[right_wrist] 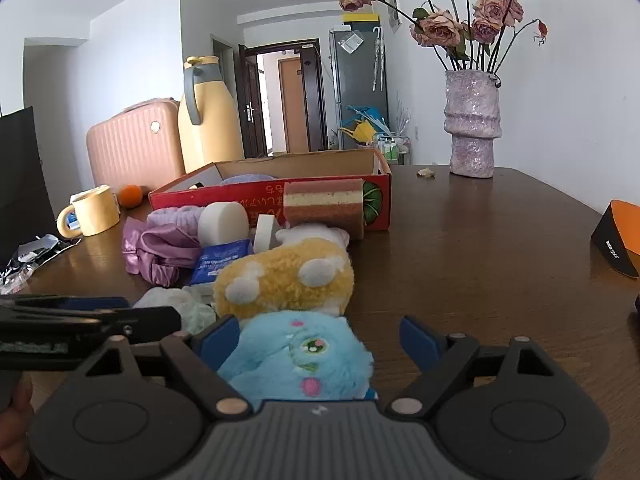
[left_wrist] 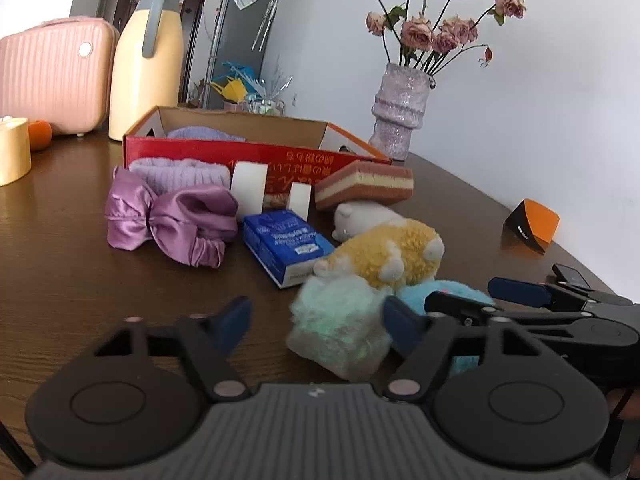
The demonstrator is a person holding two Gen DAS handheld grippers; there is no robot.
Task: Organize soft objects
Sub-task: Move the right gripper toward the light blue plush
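The left gripper (left_wrist: 316, 320) was seen low over the worktop (left_wrist: 80, 280), its jaws parted around a mint plush (left_wrist: 336, 328); the right pad (left_wrist: 404, 324) lay against the plush, the left pad (left_wrist: 232, 320) stood clear of it, so no grip was made. At 3 o'clock of it, the right gripper (right_wrist: 316, 340) was held with jaws released around a blue plush (right_wrist: 296, 356); the left pad (right_wrist: 218, 338) touched the fur, the right pad (right_wrist: 418, 340) stood apart. Just beyond, at 12 o'clock, a yellow plush (right_wrist: 284, 276) was lying, with a white plush (right_wrist: 312, 234) behind it. At 11 o'clock a blue packet (left_wrist: 286, 244) and a satin bow (left_wrist: 172, 222) were seen. Farther still, a sponge (left_wrist: 364, 184) was leaning on a red box (left_wrist: 256, 154), in which a lilac cloth (left_wrist: 204, 134) lay. A vase (left_wrist: 398, 114) stood at 1 o'clock.
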